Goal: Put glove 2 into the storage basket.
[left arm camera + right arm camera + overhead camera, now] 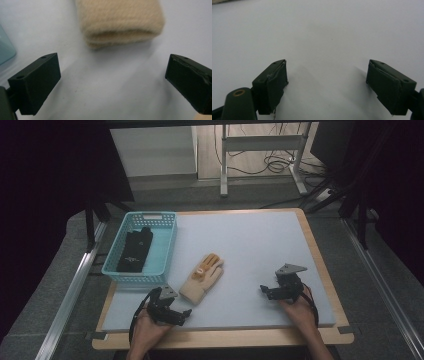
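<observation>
A cream knitted glove with orange fingers lies on the pale blue mat, left of centre. Its cuff sits just beyond my left gripper, whose jaws stand wide apart with bare mat between them. In the high view the left gripper rests near the mat's front edge, right below the glove's cuff. A black glove lies inside the turquoise basket. My right gripper is open over bare mat, and in the high view the right gripper sits at the front right.
The basket stands on the mat's far left side. The mat lies on a wooden table with its front edge close to both hands. Metal rails run along both sides, and a desk frame with cables stands behind.
</observation>
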The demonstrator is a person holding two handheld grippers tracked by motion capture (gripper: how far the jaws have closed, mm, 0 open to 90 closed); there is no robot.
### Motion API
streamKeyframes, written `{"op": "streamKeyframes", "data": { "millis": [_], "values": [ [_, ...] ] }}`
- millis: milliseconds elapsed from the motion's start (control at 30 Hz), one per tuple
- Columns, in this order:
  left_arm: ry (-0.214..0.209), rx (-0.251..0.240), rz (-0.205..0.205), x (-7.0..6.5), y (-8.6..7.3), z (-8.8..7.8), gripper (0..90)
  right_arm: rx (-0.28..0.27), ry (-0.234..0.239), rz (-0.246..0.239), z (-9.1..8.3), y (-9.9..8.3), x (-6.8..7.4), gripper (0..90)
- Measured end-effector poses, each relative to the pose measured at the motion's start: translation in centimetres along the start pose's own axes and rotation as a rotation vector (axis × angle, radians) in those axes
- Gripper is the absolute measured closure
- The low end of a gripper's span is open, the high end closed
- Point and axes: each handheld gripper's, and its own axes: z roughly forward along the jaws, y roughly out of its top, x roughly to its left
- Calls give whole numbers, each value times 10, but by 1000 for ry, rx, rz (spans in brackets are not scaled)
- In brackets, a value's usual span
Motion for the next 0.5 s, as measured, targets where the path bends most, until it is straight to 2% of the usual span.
{"op": "streamKeyframes", "data": {
  "millis": [133, 267, 367, 400, 500],
  "values": [
    [-10, -6, 3, -1, 8, -7, 8, 0, 0, 0, 0, 0, 0, 166],
    [-24, -21, 2, -2, 27, -14, 8, -1, 0, 0, 0, 0, 0, 166],
    [-29, -12, 15, -5, 44, -10, 5, -1, 0, 0, 0, 0, 0, 166],
    [-26, 1, 24, -6, 55, -3, 2, -1, 0, 0, 0, 0, 0, 166],
    [-13, 22, 20, -6, 64, 6, 0, -1, 0, 0, 0, 0, 0, 167]
  ]
}}
